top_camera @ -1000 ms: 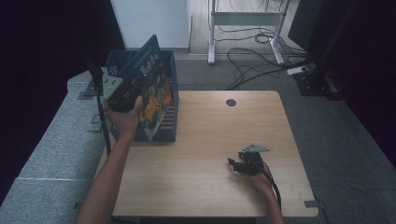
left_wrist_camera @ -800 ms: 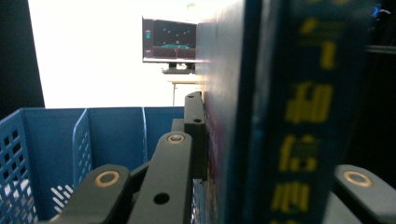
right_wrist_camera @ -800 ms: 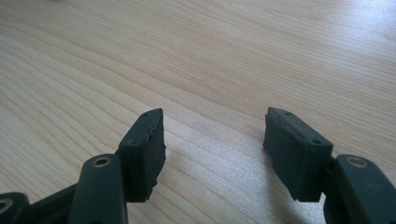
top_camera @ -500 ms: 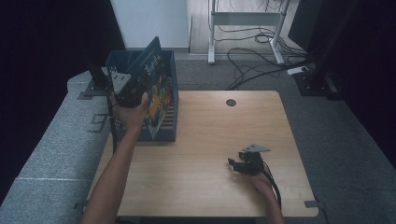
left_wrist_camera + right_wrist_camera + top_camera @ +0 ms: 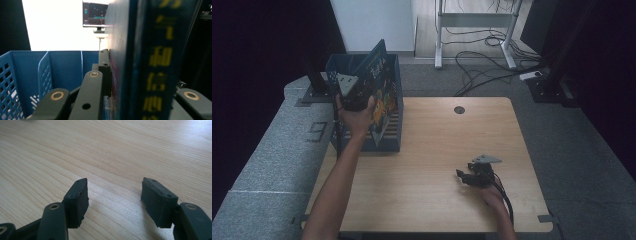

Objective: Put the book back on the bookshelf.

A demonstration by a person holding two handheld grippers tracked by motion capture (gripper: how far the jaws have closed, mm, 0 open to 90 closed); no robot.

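Observation:
A dark blue book (image 5: 381, 89) with a colourful cover stands tilted in the blue plastic crate (image 5: 388, 144) at the table's left edge. My left gripper (image 5: 355, 95) is over the crate, shut on the book. In the left gripper view the book's spine (image 5: 150, 62) with yellow characters runs up between the jaws, and the crate's inner walls (image 5: 62, 67) lie behind. My right gripper (image 5: 468, 177) rests low on the wooden table (image 5: 437, 145) at the front right. It is open, and its pads (image 5: 77, 200) have only bare wood between them.
A round cable hole (image 5: 459, 109) sits near the table's far edge. Grey floor mats (image 5: 277, 150) lie to the left. Beyond the table are a desk frame (image 5: 472, 20), loose cables (image 5: 482, 57) and a power strip (image 5: 530, 76).
My left hand has carried the book a little to the right and down, further over the crate. The right gripper has stayed still.

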